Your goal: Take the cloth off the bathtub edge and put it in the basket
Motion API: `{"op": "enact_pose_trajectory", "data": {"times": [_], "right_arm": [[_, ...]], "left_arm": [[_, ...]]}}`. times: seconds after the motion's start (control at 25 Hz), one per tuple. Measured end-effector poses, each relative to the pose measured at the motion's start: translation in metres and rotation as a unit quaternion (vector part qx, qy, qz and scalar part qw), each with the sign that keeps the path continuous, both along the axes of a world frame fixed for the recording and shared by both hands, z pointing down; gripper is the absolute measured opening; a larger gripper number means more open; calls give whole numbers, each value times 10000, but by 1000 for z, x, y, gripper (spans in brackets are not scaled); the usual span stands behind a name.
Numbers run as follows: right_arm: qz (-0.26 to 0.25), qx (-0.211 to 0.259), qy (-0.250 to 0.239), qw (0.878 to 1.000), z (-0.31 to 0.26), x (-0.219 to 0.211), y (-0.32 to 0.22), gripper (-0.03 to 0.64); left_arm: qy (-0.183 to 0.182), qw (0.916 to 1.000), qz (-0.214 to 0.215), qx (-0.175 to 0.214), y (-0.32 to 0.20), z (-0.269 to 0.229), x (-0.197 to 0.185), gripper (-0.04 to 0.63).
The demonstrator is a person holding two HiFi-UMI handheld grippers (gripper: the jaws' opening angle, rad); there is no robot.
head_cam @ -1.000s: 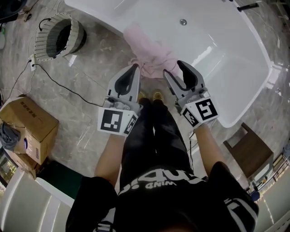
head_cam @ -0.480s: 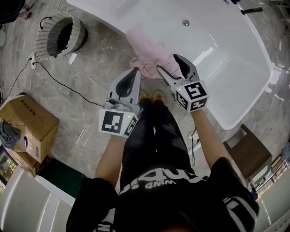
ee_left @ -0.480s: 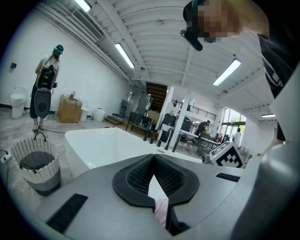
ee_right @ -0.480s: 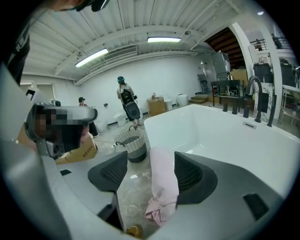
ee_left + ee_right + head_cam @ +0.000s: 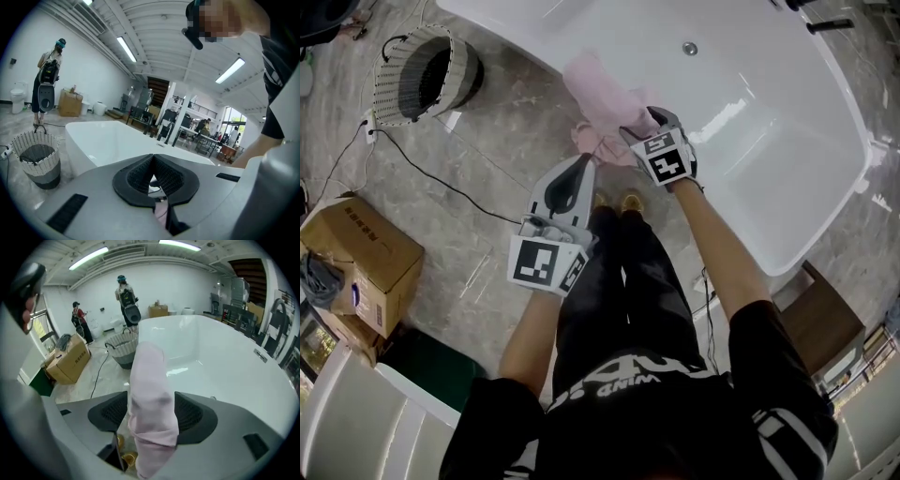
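A pink cloth point(image 5: 598, 98) hangs over the near edge of the white bathtub point(image 5: 769, 94). My right gripper point(image 5: 642, 131) points steeply down at it. In the right gripper view the cloth point(image 5: 150, 394) lies between the wide-apart pads of this gripper point(image 5: 150, 414); its jaws have just been opening. My left gripper point(image 5: 577, 167) hovers just short of the cloth's lower left, its fingers together and nothing held. In the left gripper view its pads point(image 5: 140, 173) meet at the tip. The wicker basket point(image 5: 427, 75) stands on the floor far to the left, beside the tub's end.
A cardboard box point(image 5: 356, 262) sits at the left, and a black cable point(image 5: 422, 169) runs across the floor from the basket. A brown stool point(image 5: 816, 314) is at the tub's right end. Two people point(image 5: 125, 296) stand beyond the basket point(image 5: 123, 352).
My right gripper has dropped and tipped downward onto the cloth at the tub edge. The left gripper has sunk a little and stayed shut.
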State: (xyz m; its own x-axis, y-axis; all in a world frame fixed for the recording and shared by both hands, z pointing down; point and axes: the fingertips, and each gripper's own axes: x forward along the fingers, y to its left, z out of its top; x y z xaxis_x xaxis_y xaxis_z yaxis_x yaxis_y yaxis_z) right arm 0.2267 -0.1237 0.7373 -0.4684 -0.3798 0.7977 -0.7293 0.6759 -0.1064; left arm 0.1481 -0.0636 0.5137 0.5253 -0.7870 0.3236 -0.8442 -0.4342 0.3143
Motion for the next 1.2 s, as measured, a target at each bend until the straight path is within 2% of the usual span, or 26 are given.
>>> {"op": "enact_pose_trajectory", "data": {"times": [0.2, 0.56, 0.68, 0.84, 0.92, 1.08, 1.2], "right_arm": [[-408, -307, 541, 9972, 39, -5, -4, 268], [-635, -345, 773, 9944, 44, -7, -3, 261], [-677, -155, 871, 9938, 35, -5, -1, 222], [-568, 21, 731, 9957, 12, -4, 4, 166], [-562, 80, 648, 9963, -1, -6, 8, 77], [-560, 77, 681, 9961, -18, -1, 15, 63], [-522, 241, 542, 9969, -46, 1, 14, 61]], "left_arm": [[-11, 9999, -21, -147, 3, 9, -5, 11], [-45, 9998, -95, -185, 2, 10, -13, 11], [-27, 9998, -119, -174, 4, 9, -14, 11], [9, 9997, -167, -152, 9, 1, -19, 11], [32, 9997, -201, -146, 11, -5, -22, 12], [44, 9996, -266, -96, 17, -19, -25, 11], [35, 9995, -310, -43, 20, -32, -28, 11]]}}
